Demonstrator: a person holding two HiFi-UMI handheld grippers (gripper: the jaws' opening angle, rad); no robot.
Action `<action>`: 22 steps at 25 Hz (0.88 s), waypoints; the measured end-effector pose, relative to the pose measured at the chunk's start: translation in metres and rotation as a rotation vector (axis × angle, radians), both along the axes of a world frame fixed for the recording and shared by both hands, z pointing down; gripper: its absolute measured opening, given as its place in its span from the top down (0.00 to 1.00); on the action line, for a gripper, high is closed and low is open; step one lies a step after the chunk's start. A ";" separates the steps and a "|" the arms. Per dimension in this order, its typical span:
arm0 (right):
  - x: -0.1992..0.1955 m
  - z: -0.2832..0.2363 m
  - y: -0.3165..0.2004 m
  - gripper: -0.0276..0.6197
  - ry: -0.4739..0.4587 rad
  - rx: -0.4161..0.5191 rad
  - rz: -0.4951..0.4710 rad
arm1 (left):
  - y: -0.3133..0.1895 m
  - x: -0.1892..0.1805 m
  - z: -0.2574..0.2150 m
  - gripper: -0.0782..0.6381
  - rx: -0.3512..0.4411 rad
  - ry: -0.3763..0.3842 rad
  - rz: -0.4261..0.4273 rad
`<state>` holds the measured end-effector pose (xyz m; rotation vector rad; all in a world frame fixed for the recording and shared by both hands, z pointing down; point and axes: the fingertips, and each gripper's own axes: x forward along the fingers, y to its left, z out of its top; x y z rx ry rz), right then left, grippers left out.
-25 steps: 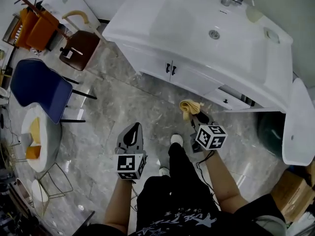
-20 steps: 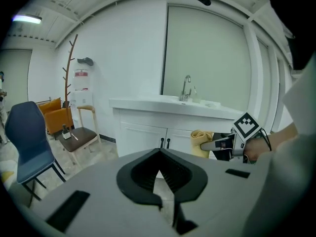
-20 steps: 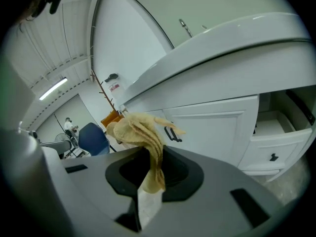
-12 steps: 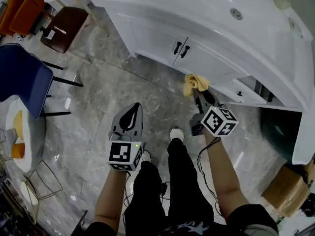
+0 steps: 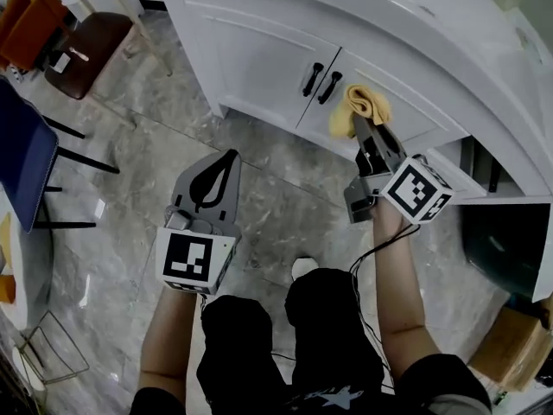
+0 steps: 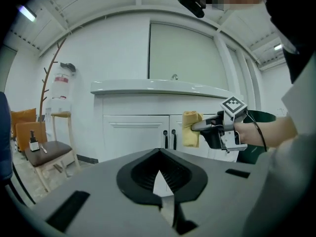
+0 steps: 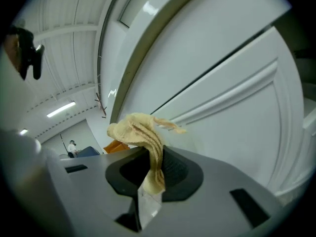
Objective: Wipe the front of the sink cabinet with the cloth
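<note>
One outstretched arm point(image 5: 390, 275) holds right tongs point(image 5: 361, 128), pinching cloth point(image 5: 361, 104), before cabinet door point(image 5: 408, 95).

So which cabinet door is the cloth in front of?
The right-hand door, right of the black handles, where the right gripper holds the cloth.

In tongs point(image 7: 148, 184) (tight): yellow cloth point(image 7: 141, 132)

I record the sink cabinet point(image 5: 259, 50) across the far side, ahead of me. Its two door handles point(image 5: 320, 80) sit side by side at mid-front. The cloth point(image 5: 363, 106) is just right of them, before the right door point(image 5: 406, 111), between the jaws of my right gripper point(image 5: 361, 121). My left gripper point(image 5: 230, 158) stands lower left, apart from the cabinet, over the floor point(image 5: 130, 145). A chair point(image 5: 86, 46) stands left of the cabinet.
</note>
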<state>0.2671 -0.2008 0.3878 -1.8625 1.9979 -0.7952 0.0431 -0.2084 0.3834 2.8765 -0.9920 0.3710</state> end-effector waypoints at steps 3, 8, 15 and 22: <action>0.010 0.002 -0.017 0.86 0.036 0.040 0.001 | -0.016 0.016 0.010 0.87 0.063 0.027 0.019; 0.022 0.002 -0.034 0.86 0.129 0.096 0.011 | -0.034 0.039 0.023 0.87 0.155 0.082 0.038; 0.022 0.004 -0.038 0.86 0.277 0.154 0.035 | -0.033 0.057 0.042 0.87 0.240 0.103 0.091; 0.036 0.004 -0.025 0.86 0.313 0.174 0.109 | -0.025 0.056 0.042 0.87 0.286 0.141 0.114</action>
